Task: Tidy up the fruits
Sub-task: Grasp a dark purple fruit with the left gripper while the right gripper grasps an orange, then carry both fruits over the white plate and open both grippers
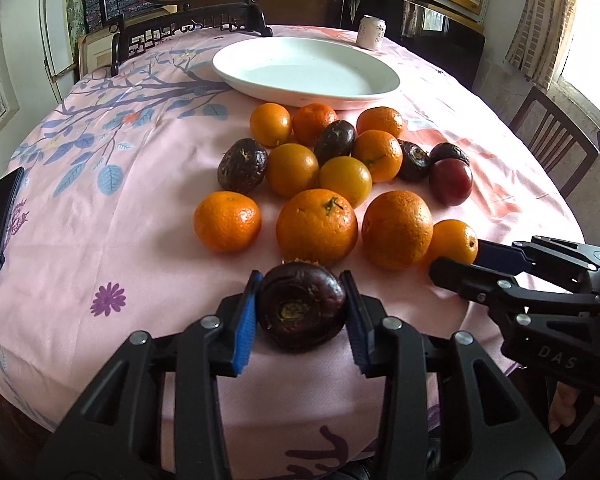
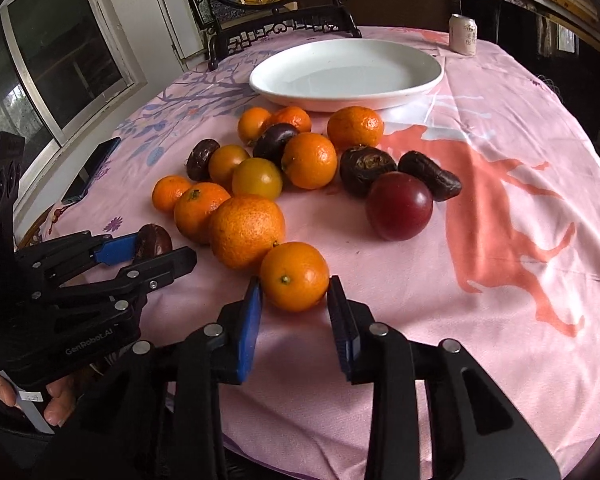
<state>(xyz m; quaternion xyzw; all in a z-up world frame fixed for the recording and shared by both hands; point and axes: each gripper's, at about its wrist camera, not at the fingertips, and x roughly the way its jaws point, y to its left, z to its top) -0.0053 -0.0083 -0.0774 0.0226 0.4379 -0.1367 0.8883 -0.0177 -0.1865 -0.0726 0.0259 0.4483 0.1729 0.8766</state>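
tablecloth (image 2: pixel 500 128): pink, purple branches, coral shapes | plate (image 2: pixel 420 80): white | oranges (image 2: pixel 244 236): orange | passion fruits (image 1: pixel 302 306): dark purple | tool pads (image 2: pixel 249 332): blue

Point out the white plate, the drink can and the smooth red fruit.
white plate (image 2: pixel 428 80): right wrist view, on its near right rim.
drink can (image 2: pixel 464 35): right wrist view, middle of its side.
smooth red fruit (image 2: pixel 399 206): right wrist view, centre of its skin.
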